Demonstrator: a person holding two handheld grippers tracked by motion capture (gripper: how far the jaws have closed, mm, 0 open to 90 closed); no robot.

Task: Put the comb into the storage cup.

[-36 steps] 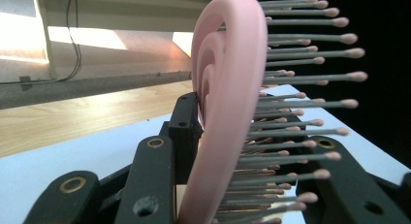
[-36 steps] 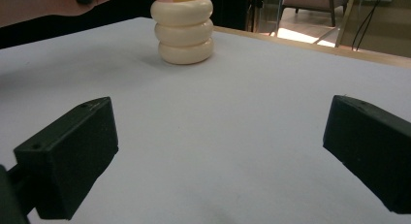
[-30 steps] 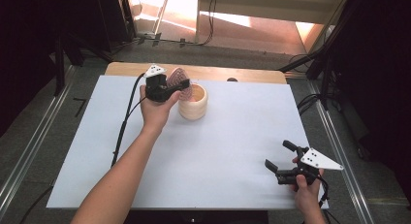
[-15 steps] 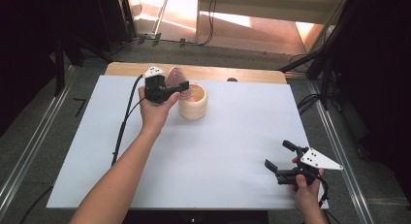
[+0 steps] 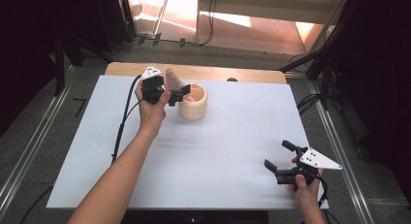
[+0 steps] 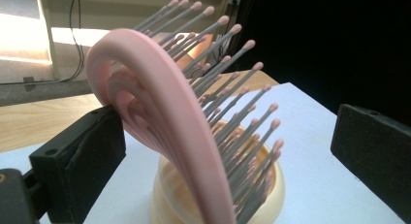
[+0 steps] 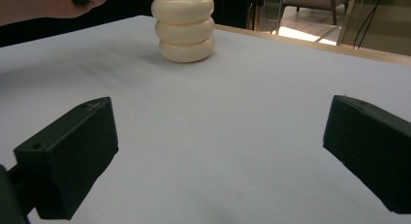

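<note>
The left gripper (image 6: 223,151) has just spread its 2 jaws off the pink plastic bristled hairbrush (image 6: 174,117), standing handle-down in the cream ribbed cup (image 7: 185,27); withdrawing could snag it (tipping both). The right gripper (image 7: 218,146) gapes empty.

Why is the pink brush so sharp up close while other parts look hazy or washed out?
Left gripper view: the hairbrush between the open left gripper is crisp, the sunlit floor behind blown out. Right gripper view: the cream holder is sharp, the near jaws soft. High view: sun glares beyond the table, its surroundings dark.
</note>
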